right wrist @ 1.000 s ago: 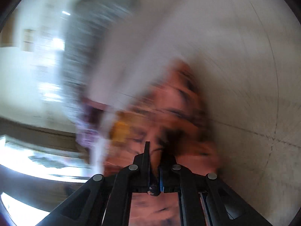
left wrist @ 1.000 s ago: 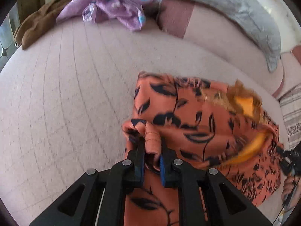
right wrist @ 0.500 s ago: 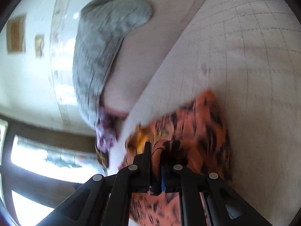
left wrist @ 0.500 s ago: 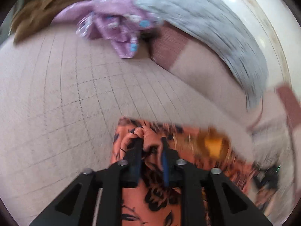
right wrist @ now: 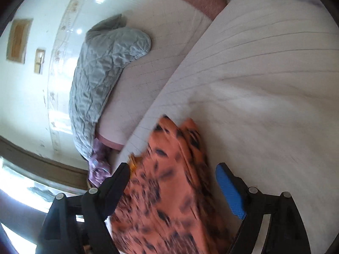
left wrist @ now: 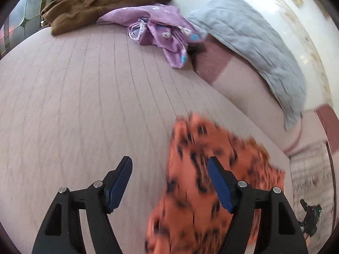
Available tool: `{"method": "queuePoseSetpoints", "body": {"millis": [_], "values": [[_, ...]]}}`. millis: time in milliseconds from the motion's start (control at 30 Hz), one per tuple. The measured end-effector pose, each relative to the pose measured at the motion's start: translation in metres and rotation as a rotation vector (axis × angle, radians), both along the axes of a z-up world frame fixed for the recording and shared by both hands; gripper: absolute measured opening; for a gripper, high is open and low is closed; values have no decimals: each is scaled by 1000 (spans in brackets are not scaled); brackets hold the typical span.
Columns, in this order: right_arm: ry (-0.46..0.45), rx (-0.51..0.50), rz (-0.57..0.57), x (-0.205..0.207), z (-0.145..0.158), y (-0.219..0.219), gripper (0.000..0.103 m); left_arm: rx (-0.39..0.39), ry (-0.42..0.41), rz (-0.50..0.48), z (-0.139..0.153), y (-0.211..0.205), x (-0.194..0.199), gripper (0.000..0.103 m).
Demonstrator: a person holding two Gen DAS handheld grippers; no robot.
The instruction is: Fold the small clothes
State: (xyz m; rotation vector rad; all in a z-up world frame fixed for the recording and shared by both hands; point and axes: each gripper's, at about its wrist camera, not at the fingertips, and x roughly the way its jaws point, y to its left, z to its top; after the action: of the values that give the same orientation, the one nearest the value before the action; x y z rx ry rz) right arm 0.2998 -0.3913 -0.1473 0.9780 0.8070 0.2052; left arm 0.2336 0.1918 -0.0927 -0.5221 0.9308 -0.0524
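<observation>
An orange garment with black leaf print (left wrist: 203,182) lies on the pale quilted sofa seat (left wrist: 84,105), blurred by motion. My left gripper (left wrist: 169,165) hangs above its left edge with the jaws opening wide; the pads press on nothing, and the right finger (left wrist: 220,186) overlaps the cloth in the picture. In the right wrist view the same orange garment (right wrist: 169,180) lies under and between the fingers of my right gripper (right wrist: 172,172), whose jaws are also opening and hold nothing.
At the back of the seat lie a purple flowered garment (left wrist: 161,27) and a brown garment (left wrist: 101,2). A grey quilted cushion (left wrist: 254,48) rests on the sofa back (left wrist: 243,84). The other gripper (left wrist: 309,218) shows small at the lower right.
Both grippers, shut on folds of the orange garment before, have opened and let it go. Each has lifted and pulled back; the garment now lies on the seat.
</observation>
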Motion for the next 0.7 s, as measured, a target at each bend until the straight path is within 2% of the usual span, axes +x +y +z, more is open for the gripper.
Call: {"method": "queuePoseSetpoints", "body": {"millis": [67, 133, 200, 233, 267, 333, 400, 433, 467, 500, 533, 567, 600, 700], "values": [[-5, -19, -9, -35, -2, 9, 85, 3, -25, -39, -3, -10, -30, 84], [11, -30, 16, -70, -9, 27, 85, 57, -28, -67, -17, -24, -49, 85], [61, -68, 22, -90, -25, 42, 86, 75, 3, -77, -34, -32, -47, 85], [95, -84, 30, -92, -36, 48, 86, 67, 53, -70, -48, -35, -41, 85], [93, -101, 20, -91, -38, 51, 86, 87, 56, -52, -51, -39, -39, 86], [76, -138, -1, -81, -32, 56, 86, 119, 15, -57, -46, -52, -37, 86], [90, -47, 40, -60, -36, 63, 86, 95, 42, -94, -49, -63, -28, 86], [132, -53, 46, -49, -40, 67, 84, 141, 61, -80, -49, -70, -25, 80], [162, -102, 25, -41, -42, 72, 77, 202, 78, -89, -49, -78, -21, 57], [163, -133, 27, -37, -40, 76, 44, 205, 87, -128, -48, -85, -16, 44], [186, -164, 40, -30, -38, 79, 24, 186, 108, -140, -45, -87, -11, 29], [203, -120, 47, -27, -41, 79, 21, 191, 126, -134, -37, -88, -7, 23], [215, -116, 41, -25, -38, 78, 18, 197, 113, -136, -26, -89, -6, 22], [153, -169, 50, -29, 2, 85, 16, 205, 5, -148, 21, -91, -20, 21]]}}
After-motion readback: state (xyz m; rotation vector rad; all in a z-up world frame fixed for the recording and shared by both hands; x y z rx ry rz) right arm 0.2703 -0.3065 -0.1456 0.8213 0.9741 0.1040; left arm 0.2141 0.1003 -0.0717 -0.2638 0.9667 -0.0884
